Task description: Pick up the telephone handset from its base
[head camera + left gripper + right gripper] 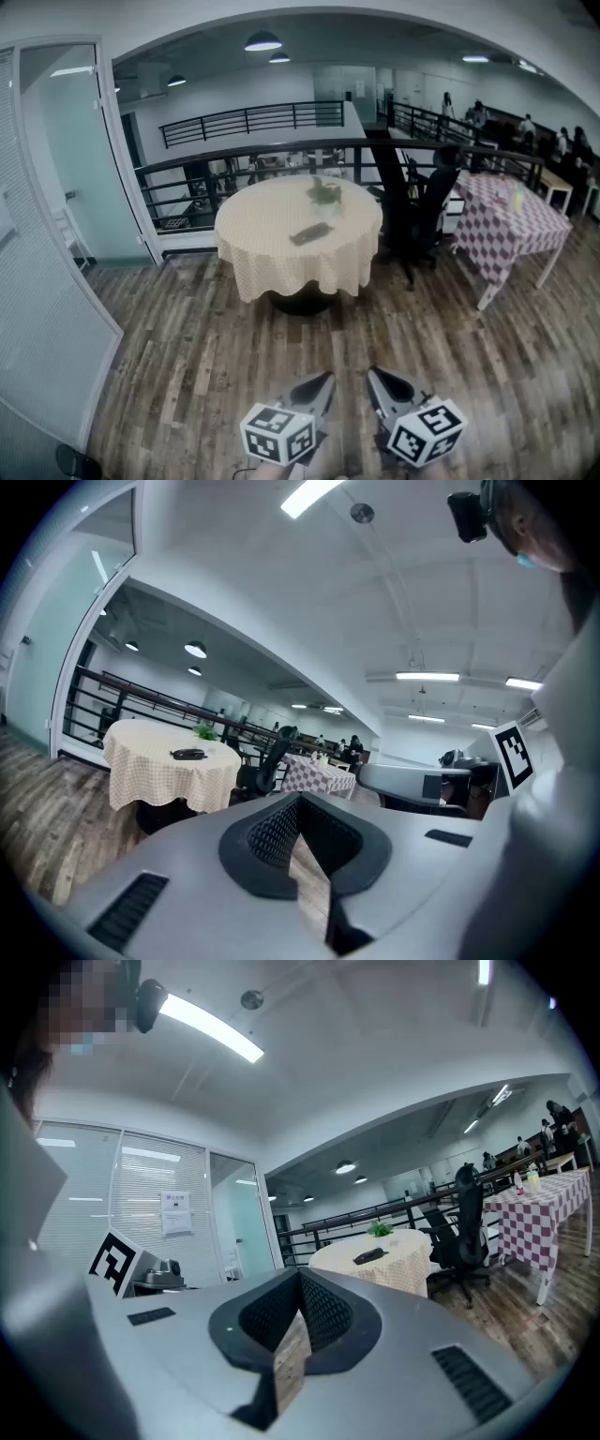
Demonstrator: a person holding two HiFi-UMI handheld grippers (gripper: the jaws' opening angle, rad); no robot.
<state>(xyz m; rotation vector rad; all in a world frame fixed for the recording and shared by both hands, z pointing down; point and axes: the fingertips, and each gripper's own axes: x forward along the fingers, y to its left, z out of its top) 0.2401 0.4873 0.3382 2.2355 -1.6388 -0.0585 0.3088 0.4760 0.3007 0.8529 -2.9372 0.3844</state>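
The left tool (325, 379) and the right tool (374, 373) are low in the head view, side by side over the wooden floor (187, 356). Each has a cube with black and white squares on it. The two tools point nearly level, toward a round counter (246, 246) that is well apart from them.

In the left gripper view, the left tool (300, 797) is shut tight. Its two tips meet and nothing is between them. In the right gripper view, the right tool (300, 1271) looks the same. Its tips touch and it holds nothing.

The counter has a pale checked cloth that hangs down all round. The telephone (310, 233) lies on top of it, near the middle and a bit toward the near edge. It is dark and flat. It is too small to tell the handset from the base. Nothing touches it. It also shows in the left gripper view (188, 754) and the right gripper view (369, 1255).

A small green plant (324, 193) stands behind the telephone, closer to the far edge of the counter.

A black chair (427, 202) stands just beside the right edge of the counter. Past the chair is a second counter (487, 246) with a purple and white cloth. A dark railing (281, 150) runs behind both.
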